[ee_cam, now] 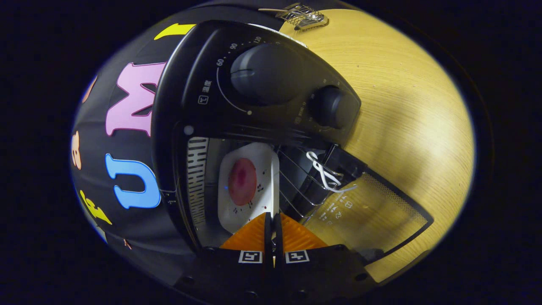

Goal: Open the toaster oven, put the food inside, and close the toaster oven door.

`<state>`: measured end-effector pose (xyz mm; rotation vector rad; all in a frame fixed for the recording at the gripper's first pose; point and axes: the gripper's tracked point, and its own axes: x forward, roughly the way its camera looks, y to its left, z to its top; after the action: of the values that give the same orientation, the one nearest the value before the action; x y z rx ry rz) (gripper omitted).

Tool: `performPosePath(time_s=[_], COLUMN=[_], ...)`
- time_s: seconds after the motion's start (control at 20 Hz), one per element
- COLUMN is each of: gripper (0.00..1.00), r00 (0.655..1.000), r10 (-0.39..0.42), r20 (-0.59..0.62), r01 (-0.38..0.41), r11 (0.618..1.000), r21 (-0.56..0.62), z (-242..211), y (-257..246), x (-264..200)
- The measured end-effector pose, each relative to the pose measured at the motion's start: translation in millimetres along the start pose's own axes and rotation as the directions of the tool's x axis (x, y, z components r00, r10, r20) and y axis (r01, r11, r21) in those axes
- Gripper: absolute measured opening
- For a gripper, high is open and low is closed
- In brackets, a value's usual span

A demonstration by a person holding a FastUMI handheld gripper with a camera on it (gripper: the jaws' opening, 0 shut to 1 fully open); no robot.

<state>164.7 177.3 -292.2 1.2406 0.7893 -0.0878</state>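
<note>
Inside open toaster oven [254,84]: plate [247,186] w/ food [242,181]; hand-held gripper [273,222] closed.

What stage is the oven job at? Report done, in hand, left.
Done: toaster oven open, its glass door dropped flat; the plate with food sits inside. In hand: gripper closed just before the plate's edge, apparently empty. Left: shutting the door.

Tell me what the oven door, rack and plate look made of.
Door: clear glass probably, the wood table shows through it, dotted black border. Rack: thin shiny metal wire. Plate: white, glossy, ceramic or plastic, can't tell. Gripper: orange ribbed fingers together, holding nothing.
</note>
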Motion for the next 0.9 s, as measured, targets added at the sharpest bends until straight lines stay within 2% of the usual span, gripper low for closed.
performPosePath(time_s=[0.25,0.45,0.55,0.7,0.9], gripper=[0.12,0.39,0.63,0.98,0.99], r00=[0.999,0.998,0.996,0.998,1.0], r10=[0.031,0.048,0.04,0.033,0.003], r20=[0.013,-0.037,-0.075,-0.055,0.008], r01=[-0.03,-0.052,-0.054,-0.052,0.002], r11=[0.998,0.991,0.978,0.926,0.819], r21=[-0.05,-0.125,-0.201,-0.374,-0.574], z=[-8.6,-32.0,-46.3,-60.3,-64.0], y=[8.7,10.7,7.0,1.8,-2.4], x=[-5.5,-31.2,-50.5,-76.1,-106.4])
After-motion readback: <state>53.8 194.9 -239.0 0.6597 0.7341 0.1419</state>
